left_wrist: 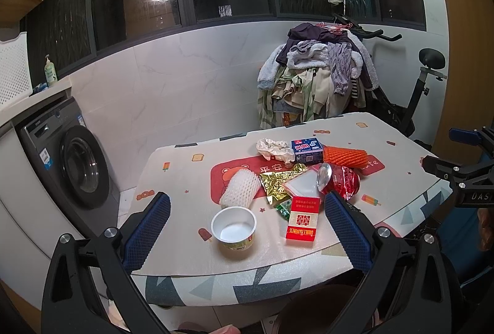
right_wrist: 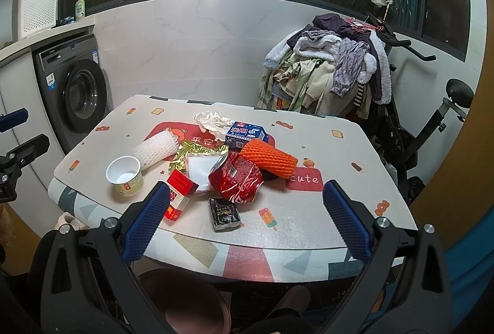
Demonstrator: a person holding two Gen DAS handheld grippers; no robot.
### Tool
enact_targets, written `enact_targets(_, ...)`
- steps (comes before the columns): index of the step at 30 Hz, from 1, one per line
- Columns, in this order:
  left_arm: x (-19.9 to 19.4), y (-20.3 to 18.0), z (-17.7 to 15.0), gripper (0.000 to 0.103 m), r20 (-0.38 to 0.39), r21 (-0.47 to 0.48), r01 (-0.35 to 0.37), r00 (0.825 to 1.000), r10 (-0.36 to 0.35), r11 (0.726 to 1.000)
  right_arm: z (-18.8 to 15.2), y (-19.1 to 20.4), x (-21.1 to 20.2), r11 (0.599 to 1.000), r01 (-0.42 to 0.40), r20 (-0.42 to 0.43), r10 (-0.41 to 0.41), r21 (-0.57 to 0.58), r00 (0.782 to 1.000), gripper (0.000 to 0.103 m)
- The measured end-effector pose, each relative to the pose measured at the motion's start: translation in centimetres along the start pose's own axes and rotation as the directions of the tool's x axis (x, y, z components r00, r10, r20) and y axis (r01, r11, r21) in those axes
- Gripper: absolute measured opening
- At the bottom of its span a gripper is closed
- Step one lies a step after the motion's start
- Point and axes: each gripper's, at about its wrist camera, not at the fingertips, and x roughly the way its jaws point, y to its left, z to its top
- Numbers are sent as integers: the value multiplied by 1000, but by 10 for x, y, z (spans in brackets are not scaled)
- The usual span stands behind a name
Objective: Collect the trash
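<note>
Trash lies piled mid-table: a white paper cup (left_wrist: 233,227) (right_wrist: 124,175), a red cigarette box (left_wrist: 302,221) (right_wrist: 180,193), a white foam net (left_wrist: 240,187) (right_wrist: 156,148), an orange foam net (left_wrist: 345,156) (right_wrist: 268,161), a crushed red can (left_wrist: 341,181) (right_wrist: 236,182), a blue carton (left_wrist: 307,150) (right_wrist: 245,133), crumpled tissue (left_wrist: 274,148) (right_wrist: 213,119), gold foil (left_wrist: 278,181) and a black wrapper (right_wrist: 224,214). My left gripper (left_wrist: 247,226) stands open around the cup and box, above the near table edge. My right gripper (right_wrist: 245,210) is open near the black wrapper.
The table (right_wrist: 355,148) wears a patterned cloth. A washing machine (left_wrist: 77,161) stands left, with a soap bottle (left_wrist: 50,71) on the counter above it. A clothes pile (left_wrist: 321,74) hangs over an exercise bike (right_wrist: 432,124) behind the table. A brown bin (right_wrist: 188,297) sits below the near edge.
</note>
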Motion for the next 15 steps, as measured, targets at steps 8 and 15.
enact_targets(8,-1,0,0,98,-1,0,1,1000,-1,1000,0,1,1,1000,2,-4,-2,0,1000,97)
enact_targets(15,0,2,3,98,-9,-2,4,1000,-4,1000,-9,3,9,1000,-1,-13,1,2,1000,97)
